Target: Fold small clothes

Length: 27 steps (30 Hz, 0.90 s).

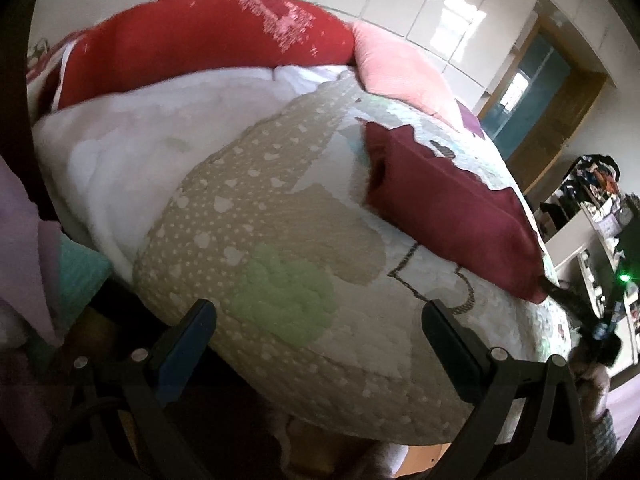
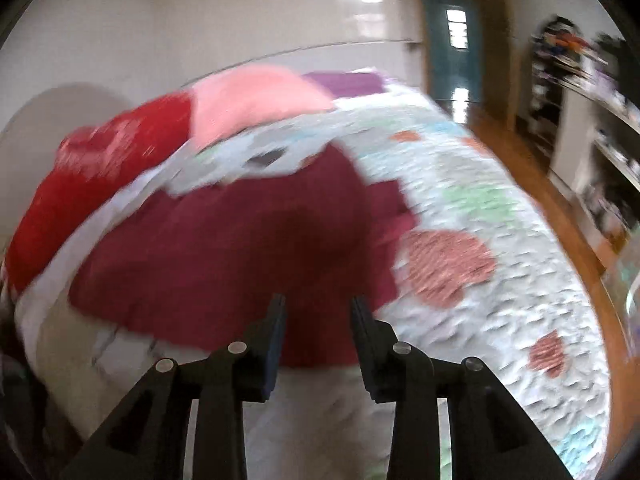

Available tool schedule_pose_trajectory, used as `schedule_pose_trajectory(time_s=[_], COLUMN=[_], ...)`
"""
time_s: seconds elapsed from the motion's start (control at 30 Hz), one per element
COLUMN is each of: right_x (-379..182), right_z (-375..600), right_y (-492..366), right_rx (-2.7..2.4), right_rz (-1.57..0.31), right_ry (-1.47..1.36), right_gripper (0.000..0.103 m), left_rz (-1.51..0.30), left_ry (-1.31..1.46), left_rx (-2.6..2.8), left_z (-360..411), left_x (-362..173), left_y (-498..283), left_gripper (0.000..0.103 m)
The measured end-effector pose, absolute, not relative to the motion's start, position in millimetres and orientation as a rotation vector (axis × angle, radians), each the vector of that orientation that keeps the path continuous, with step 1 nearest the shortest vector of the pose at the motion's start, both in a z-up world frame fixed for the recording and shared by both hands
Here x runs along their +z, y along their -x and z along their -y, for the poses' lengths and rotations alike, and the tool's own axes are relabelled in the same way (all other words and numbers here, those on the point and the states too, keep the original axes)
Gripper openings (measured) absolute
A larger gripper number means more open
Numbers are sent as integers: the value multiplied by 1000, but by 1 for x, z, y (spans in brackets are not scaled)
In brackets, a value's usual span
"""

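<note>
A maroon garment lies folded flat on the quilted bedspread of a bed, toward its far side in the left wrist view and right in front of the fingers in the right wrist view, where it appears as a broad dark-red patch blurred by motion. The left gripper hangs above the near edge of the bed with its fingers spread wide and nothing between them; the garment sits well apart from it, beyond and to the right. The right gripper has its fingers parted by a moderate gap, with the near edge of the maroon cloth showing between them; whether the tips touch the cloth cannot be told through the blur.

The bedspread carries beige spotted patches, a pale green patch and, on the right wrist side, reddish heart shapes. At the head of the bed a red pillow with a pale pattern leans beside a pink pillow, the two touching, and a white blanket is bunched just below them. A purple cloth lies beyond the pink pillow. Wooden floor runs along the bed, with cluttered shelves against the wall and a teal door in a wooden frame farther back.
</note>
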State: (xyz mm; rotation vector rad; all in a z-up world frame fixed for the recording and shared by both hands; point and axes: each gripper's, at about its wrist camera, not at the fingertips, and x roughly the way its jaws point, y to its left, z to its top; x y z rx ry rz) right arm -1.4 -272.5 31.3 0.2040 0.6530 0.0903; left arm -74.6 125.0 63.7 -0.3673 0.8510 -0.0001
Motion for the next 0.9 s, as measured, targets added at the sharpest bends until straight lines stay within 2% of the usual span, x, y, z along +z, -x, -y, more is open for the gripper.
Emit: schedule_pose_trajectory(time_s=[0.13,0.2,0.27,0.33,0.37,0.53,0.6,0.67,0.73,0.9], right_x=[-3,-5,4,15,19,29,35,42,52,74], right_z=[284,294,294,290,288,293,290,281,261,194], right_y=[-16,-12,0,17,24,43,41,36,22,-28], right_rx=[57,80,79,77,85,128,155,177,225,355], right_rz=[-774,-769,-741,-698,-685,-679,-681,-684,-698,-744], right_ry=[-256,-320,-322,-267,-250,-259,-259,-246,-226,-164], right_gripper=[32,32,35,46,48,48,51,62,65,66], left_rz=[-815,-798,-791,-791,-792,-791,-780,-767,-770,-834], left_ry=[320,297,284,285,283,284,276,268,275,374], left_rx=[2,12,21,21,18,5,9,15,20,-8], left_z=[-115,-111,-109,-107,-106,-106,-109,-113,-120,-136], left_x=[81,90,95,97,98,99,98,96,92,72], left_y=[89,97,102,103,103,90,79,68,52,7], left_gripper=[103,103,103,103,103,103,103,103,103,103])
